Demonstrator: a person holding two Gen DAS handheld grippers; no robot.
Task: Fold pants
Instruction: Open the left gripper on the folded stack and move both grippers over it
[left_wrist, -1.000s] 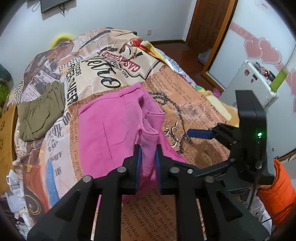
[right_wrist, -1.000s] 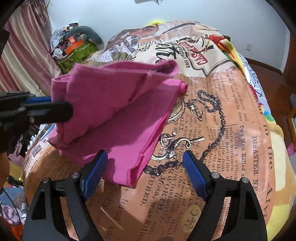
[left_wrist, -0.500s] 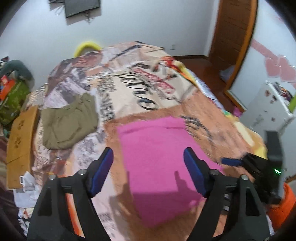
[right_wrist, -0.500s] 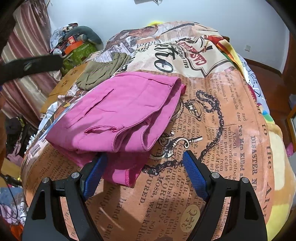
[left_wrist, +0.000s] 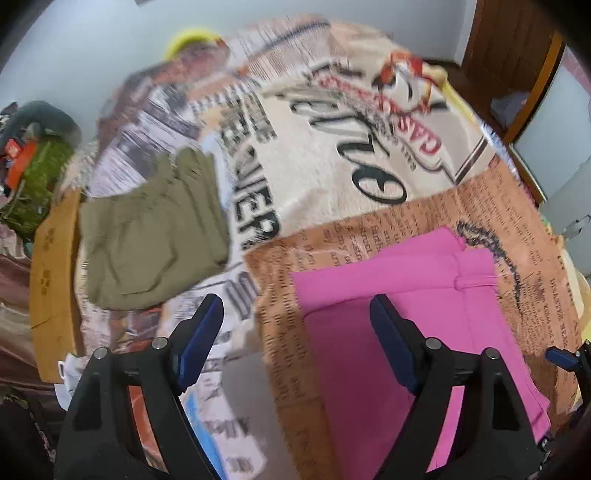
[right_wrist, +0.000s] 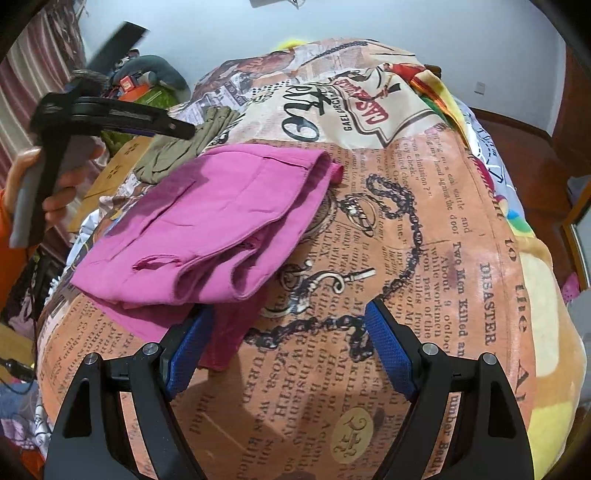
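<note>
Standing spread and empty, the left tool (left_wrist: 295, 332) is hanging above the bed (left_wrist: 369, 177), its blue pads (left_wrist: 201, 338) clear of any cloth; the left pad is over the printed blanket and the right pad over the near edge of the pink pants (left_wrist: 424, 295). A second ago this tool was pressed together on a raised fold of the pink fabric; it has since released that fold and swung away to the side, toward the olive garment (left_wrist: 151, 236) lying well apart on the blanket. In the right wrist view the same tool (right_wrist: 177, 127) is showing at upper left, held in the person's hand (right_wrist: 55, 192), off the pants.

The right tool (right_wrist: 288, 350) is also standing spread, pinching nothing, and has held its station. Its left pad (right_wrist: 188, 354) is sitting just beside or against the lower hem of the pants (right_wrist: 207, 218); contact cannot be confirmed.

The pants are now resting on the orange newsprint panel of the blanket as a folded stack, the upper layer laid over the lower, with the lower layer's edge protruding at the near side and a belt loop showing on top.

Judgement: the fold carried over by the left tool appears delivered. Layers are not squarely aligned, so smoothing or a further fold may be needed.
</note>
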